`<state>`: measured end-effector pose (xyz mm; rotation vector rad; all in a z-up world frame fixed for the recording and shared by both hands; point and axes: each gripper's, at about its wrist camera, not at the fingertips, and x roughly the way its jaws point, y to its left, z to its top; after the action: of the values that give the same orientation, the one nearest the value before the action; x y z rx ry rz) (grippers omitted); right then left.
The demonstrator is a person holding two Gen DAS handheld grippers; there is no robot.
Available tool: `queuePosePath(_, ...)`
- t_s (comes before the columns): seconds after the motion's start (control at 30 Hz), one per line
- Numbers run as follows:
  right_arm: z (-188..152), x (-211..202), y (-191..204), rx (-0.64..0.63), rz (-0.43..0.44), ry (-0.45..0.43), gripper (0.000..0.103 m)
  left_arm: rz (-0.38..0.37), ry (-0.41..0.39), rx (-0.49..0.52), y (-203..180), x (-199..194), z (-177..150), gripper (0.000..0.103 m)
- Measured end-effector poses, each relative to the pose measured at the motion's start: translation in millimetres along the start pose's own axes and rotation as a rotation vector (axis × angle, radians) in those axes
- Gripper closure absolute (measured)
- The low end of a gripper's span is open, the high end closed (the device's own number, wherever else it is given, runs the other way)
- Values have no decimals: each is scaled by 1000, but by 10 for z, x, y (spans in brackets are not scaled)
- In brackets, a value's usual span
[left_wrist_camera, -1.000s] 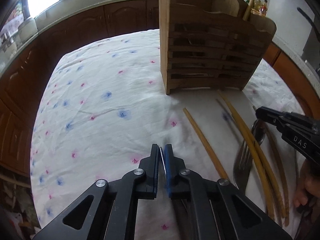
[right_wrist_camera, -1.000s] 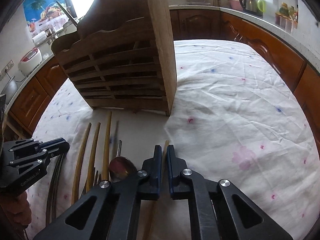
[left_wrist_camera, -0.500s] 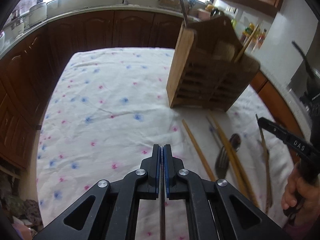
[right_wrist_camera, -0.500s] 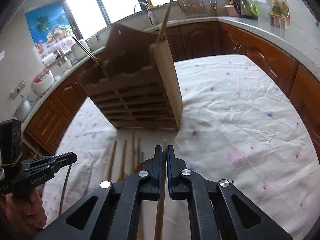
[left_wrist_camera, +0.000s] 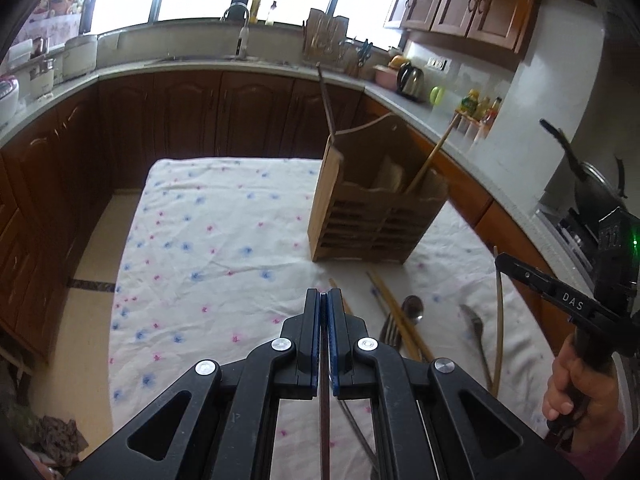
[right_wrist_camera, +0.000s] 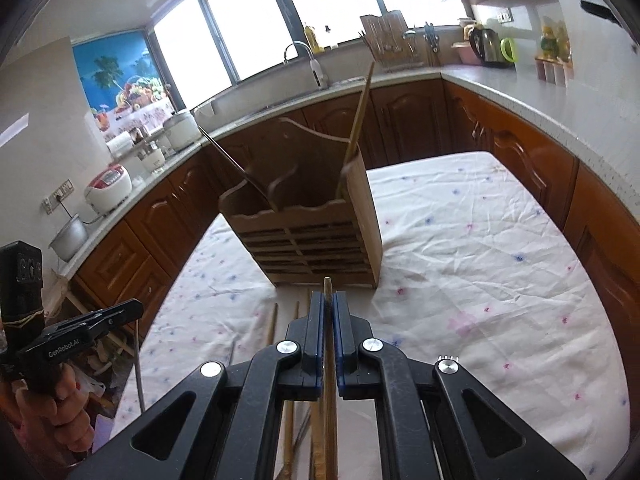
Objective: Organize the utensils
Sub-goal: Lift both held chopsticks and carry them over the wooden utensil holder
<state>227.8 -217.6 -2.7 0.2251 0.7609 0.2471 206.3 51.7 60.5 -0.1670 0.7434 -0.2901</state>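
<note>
A slatted wooden utensil holder (left_wrist_camera: 376, 220) (right_wrist_camera: 304, 240) stands on the flowered cloth (left_wrist_camera: 208, 248). A dark thin stick (left_wrist_camera: 326, 100) and a wooden chopstick (left_wrist_camera: 436, 152) lean in it. My left gripper (left_wrist_camera: 324, 296) (right_wrist_camera: 138, 306) hovers above the cloth, shut on a thin metal stick (left_wrist_camera: 325, 408) that hangs below it. To its right, my right gripper (right_wrist_camera: 328, 298) (left_wrist_camera: 500, 258) is shut on a pale wooden chopstick (right_wrist_camera: 327, 286) (left_wrist_camera: 498, 320). In front of the holder lie wooden chopsticks (left_wrist_camera: 400, 320), a spoon (left_wrist_camera: 414, 308), a fork (left_wrist_camera: 390, 332) and another metal utensil (left_wrist_camera: 474, 328).
Brown cabinets and a grey counter (left_wrist_camera: 460, 140) ring the table on three sides, with narrow floor strips (left_wrist_camera: 96, 264) between. A kettle (right_wrist_camera: 486, 46), rice cookers (right_wrist_camera: 108, 190) and a dark pan (left_wrist_camera: 596, 192) stand on the counter. A hand (left_wrist_camera: 576, 384) holds the right gripper.
Both grippers have risen from the cloth and drawn back from the holder, each keeping its stick. The holder now looks smaller and more of the kitchen shows.
</note>
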Motion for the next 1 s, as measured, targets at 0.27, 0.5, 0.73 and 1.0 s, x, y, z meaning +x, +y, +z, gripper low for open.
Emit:
queuePosePath(0.27,57,-322,85,-1,15,-81,99,-10,-61,-7,-9,-389,-54,101)
queuePosePath(0.5,98,-526,142,-7,21,-134,100,-21,-118,-14,-1,-665,-64,101)
queuePosePath(0.73,139,-705,187,-13,25,-183,100,-27,-184,-22,20,-891,-76,101)
queuePosePath(1.0,154,-763,203,-18,29,-202,100,-24,-216,-42,67,-932,-82,101)
